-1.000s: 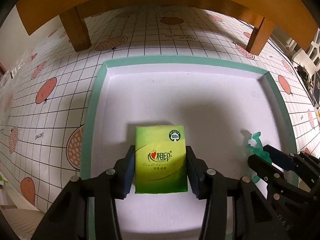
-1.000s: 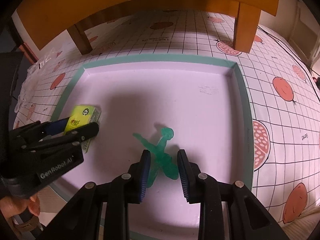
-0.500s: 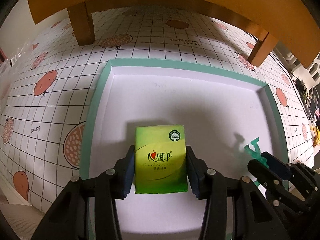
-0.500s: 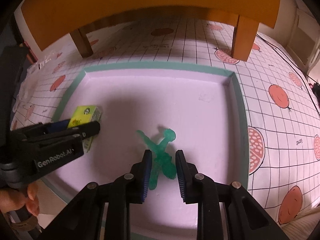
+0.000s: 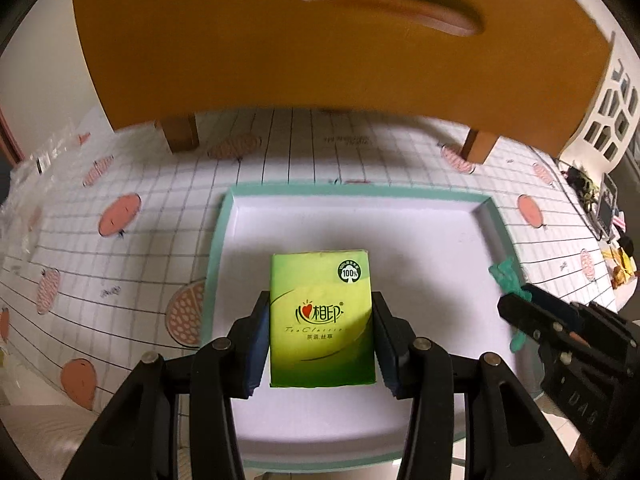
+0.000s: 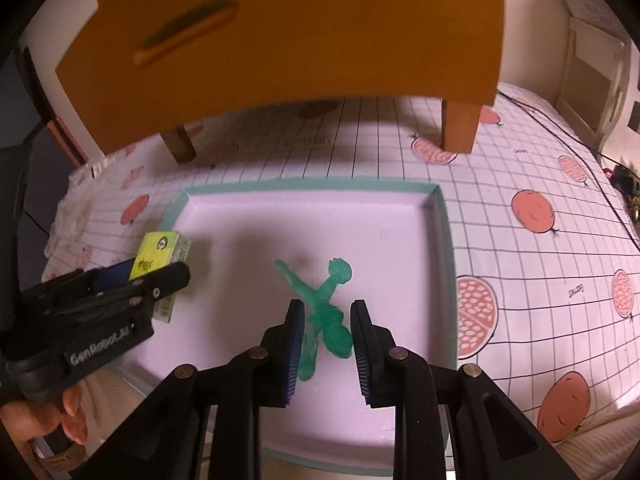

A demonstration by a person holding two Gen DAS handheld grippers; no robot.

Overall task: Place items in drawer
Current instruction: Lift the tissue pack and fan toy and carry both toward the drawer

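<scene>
A green tissue pack [image 5: 320, 320] sits between the fingers of my left gripper [image 5: 320, 304], which is shut on it above the white tray with a teal rim [image 5: 352, 191]. The right wrist view shows the same pack [image 6: 160, 248] in the left gripper [image 6: 160, 280] at the left. My right gripper [image 6: 326, 308] is shut on a translucent green figure [image 6: 320, 296], held over the tray [image 6: 304, 185]. The figure [image 5: 506, 274] and right gripper [image 5: 516, 304] show at the right edge of the left wrist view. An orange wooden drawer front [image 5: 320, 60] with a handle [image 5: 392, 4] looms ahead.
The drawer unit [image 6: 280, 40] stands on wooden legs [image 6: 458, 128] on a gridded mat with fruit prints [image 6: 532, 212]. A hand [image 6: 40, 420] grips the left tool. Clear plastic bags [image 5: 40, 160] lie at the far left. Cables and clutter [image 6: 624, 184] lie at the far right.
Both grippers have risen and tilted up with their items still held. The tray looks smaller and lower, and the wooden drawer front with its handle now fills the top.
</scene>
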